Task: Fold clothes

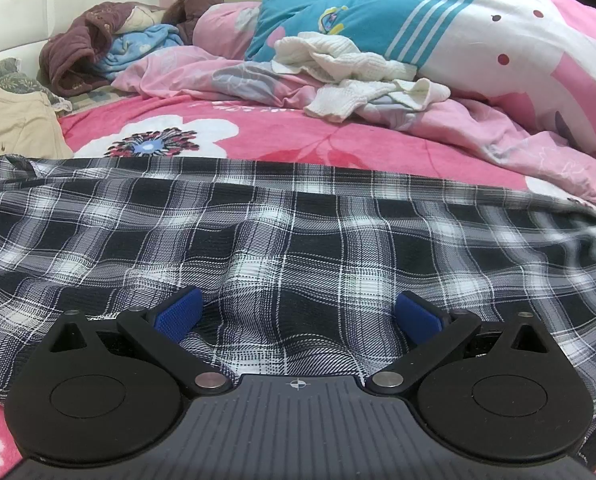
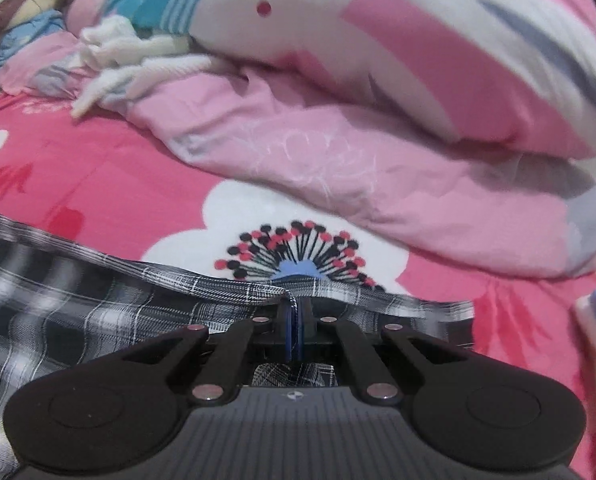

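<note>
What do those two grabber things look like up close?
Both match. The left gripper and the right gripper have blue ribbed pads on black linkage arms with silver pins, two round black discs, and a grey ridged body marked with a small crosshair. No cables or sleeves show.

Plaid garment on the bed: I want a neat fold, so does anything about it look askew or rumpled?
Yes. The plaid garment is not flat: ridges of slack cloth bunch up between the open left gripper fingers. The right gripper is shut on its hem, lifting that edge off the pink floral blanket into a peak.
</note>
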Demonstrator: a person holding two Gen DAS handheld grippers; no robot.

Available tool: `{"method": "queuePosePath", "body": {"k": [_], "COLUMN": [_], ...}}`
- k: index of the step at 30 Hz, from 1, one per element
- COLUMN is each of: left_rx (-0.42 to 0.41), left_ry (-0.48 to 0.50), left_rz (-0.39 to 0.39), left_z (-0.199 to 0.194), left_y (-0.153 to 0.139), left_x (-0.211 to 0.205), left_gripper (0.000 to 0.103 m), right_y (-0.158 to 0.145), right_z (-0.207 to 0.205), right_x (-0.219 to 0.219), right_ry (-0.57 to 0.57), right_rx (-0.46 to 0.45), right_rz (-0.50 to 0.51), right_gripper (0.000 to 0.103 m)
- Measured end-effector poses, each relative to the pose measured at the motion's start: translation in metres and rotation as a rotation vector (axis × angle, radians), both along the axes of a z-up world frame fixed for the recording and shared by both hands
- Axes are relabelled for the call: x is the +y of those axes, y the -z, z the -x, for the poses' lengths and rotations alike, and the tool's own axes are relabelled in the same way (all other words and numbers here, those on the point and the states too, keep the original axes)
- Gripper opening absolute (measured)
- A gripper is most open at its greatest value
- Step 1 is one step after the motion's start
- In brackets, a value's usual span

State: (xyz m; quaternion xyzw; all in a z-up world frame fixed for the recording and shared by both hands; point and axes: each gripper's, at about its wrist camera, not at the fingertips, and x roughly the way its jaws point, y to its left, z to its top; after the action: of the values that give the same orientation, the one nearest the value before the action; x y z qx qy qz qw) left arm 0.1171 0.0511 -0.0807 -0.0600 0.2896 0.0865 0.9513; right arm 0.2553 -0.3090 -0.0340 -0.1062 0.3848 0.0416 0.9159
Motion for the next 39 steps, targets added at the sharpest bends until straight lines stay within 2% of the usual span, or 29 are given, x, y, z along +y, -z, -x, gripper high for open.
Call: {"method": "queuePosePath", "body": {"k": [4,7,8,9,11,15,17,19,22,26,29,31,34,35,36,37,39], "left_rx": [0.000,0.000,0.000,0.000,0.000,0.001,0.001,0.002,0.005,0.007,0.007,0.007,0.007,0.007,0.007,0.007,0.008], "left_ry": [0.000,-0.001,-0.001,-0.001,-0.001,-0.001,-0.001,-0.002,-0.002,-0.001,-0.001,-0.002,-0.002,-0.002,-0.002,-0.002,-0.002], "left_rz": [0.000,0.000,-0.001,-0.001,-0.002,-0.003,-0.005,-0.007,-0.012,-0.017,-0.018,-0.018,-0.019,-0.019,-0.020,-0.021,-0.024], "left_z": [0.000,0.000,0.000,0.000,-0.001,-0.001,-0.001,-0.001,0.000,-0.001,-0.001,-0.001,-0.001,-0.001,-0.001,-0.001,-0.001], "left_y": [0.000,0.000,0.000,0.000,0.000,0.000,0.000,0.000,0.000,0.000,0.001,0.001,0.001,0.001,0.001,0.001,0.001], "left_x": [0.000,-0.001,-0.001,-0.001,-0.001,-0.002,-0.002,-0.003,-0.003,-0.003,-0.003,-0.003,-0.003,-0.003,-0.003,-0.004,-0.004], "left_gripper": [0.103,0.103,0.103,0.103,0.103,0.103,0.103,0.103,0.103,0.103,0.103,0.103,0.103,0.103,0.103,0.103,0.103], "right_y": [0.016,0.023,0.023,0.023,0.022,0.024,0.020,0.005,-0.019,-0.029,-0.018,-0.007,0.009,0.013,0.014,0.011,0.003], "right_z": [-0.013,-0.019,-0.021,-0.023,-0.024,-0.016,-0.006,0.012,0.050,0.108,0.135,0.138,0.128,0.124,0.120,0.116,0.106], "right_x": [0.000,-0.009,-0.015,-0.025,-0.053,-0.115,-0.136,-0.141,-0.116,-0.046,-0.002,0.011,0.013,0.009,0.004,-0.003,-0.019], "right_ry": [0.007,0.044,0.066,0.102,0.195,0.421,0.496,0.465,0.268,-0.087,-0.277,-0.315,-0.298,-0.284,-0.262,-0.231,-0.159], "right_rx": [0.024,0.036,0.039,0.046,0.058,0.054,0.024,-0.027,-0.089,-0.120,-0.109,-0.083,-0.029,-0.016,-0.016,-0.030,-0.071], "right_rz": [0.000,-0.063,-0.101,-0.172,-0.340,-0.652,-0.728,-0.693,-0.551,-0.230,-0.076,-0.044,-0.017,-0.029,-0.053,-0.075,-0.109], "right_gripper": [0.001,0.002,0.008,0.012,0.030,0.038,0.039,0.039,0.039,0.039,0.039,0.039,0.038,0.034,0.025,0.006,0.006]}}
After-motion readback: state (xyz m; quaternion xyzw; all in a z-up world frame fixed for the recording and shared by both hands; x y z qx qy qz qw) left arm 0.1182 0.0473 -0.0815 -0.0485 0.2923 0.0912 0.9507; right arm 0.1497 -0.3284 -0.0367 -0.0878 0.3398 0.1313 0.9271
